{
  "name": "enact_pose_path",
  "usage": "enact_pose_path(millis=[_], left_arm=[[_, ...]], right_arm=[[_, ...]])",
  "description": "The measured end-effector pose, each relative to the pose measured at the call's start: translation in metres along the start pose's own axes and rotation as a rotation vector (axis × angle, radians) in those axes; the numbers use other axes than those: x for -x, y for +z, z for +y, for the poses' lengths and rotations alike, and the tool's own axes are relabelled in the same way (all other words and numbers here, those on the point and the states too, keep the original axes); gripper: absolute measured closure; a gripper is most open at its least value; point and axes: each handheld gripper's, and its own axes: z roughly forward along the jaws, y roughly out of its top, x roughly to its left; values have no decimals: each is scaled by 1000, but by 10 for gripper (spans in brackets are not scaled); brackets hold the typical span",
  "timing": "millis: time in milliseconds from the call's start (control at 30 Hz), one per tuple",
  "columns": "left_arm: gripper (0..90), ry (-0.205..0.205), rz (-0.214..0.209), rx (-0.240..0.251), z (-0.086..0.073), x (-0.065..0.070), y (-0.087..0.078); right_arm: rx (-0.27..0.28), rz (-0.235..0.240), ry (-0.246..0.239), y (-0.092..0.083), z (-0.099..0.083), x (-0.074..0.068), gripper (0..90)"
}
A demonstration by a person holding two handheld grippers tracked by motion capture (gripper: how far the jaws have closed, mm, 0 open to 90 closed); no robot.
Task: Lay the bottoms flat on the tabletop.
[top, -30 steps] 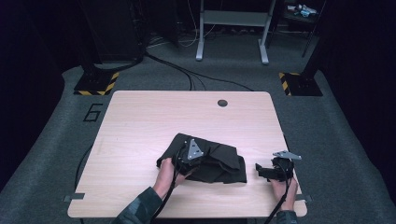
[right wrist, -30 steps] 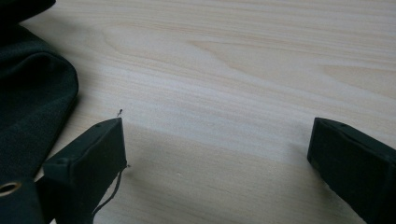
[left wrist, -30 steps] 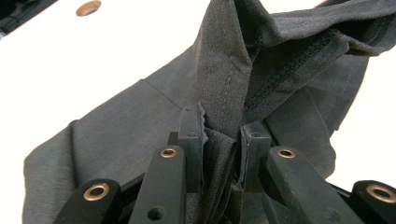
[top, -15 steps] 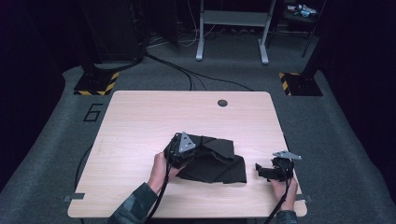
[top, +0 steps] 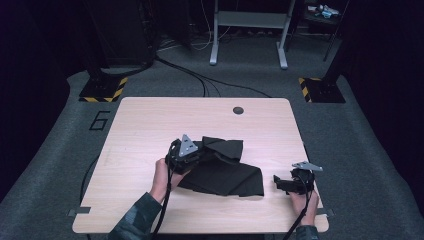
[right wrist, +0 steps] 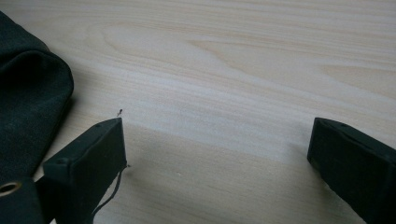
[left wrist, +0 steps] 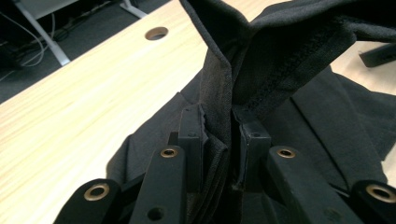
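I've got the black cloth [top: 225, 172] lying crumpled near the middle of the table [top: 150, 125], toward my edge. L gripper [left wrist: 219, 126] is clamped on a fold of the cloth, lifting that fold off the wood (seam visible between the jaws). R gripper [right wrist: 217, 154] sits just right of the cloth, jaws spread wide w/ nothing between them, low over bare tabletop near the cloth's edge.

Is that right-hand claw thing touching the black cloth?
Apart. The right gripper view shows the right gripper with jaws wide open over bare table, with wood showing between its nearer jaw and the black cloth.
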Motion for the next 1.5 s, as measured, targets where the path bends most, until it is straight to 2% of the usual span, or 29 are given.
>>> enact_pose_path(millis=[300,533,1100,1300,1500], left_arm=[[757,-23,26,11,-3,-13,-11],[758,-47,63,30,-7,-26,-21],[761,-137,155,58,-28,-60,-48],[764,-187,182,64,-43,-72,-58],[769,-274,206,84,-61,-86,-67]], right_arm=[[-4,-3,4,0,0,-1,37],[-7,-6,4,0,0,-1,38],[-4,-8,-3,0,0,-1,38],[-5,-9,-3,0,0,-2,38],[-6,-11,-10,1,0,-1,38]])
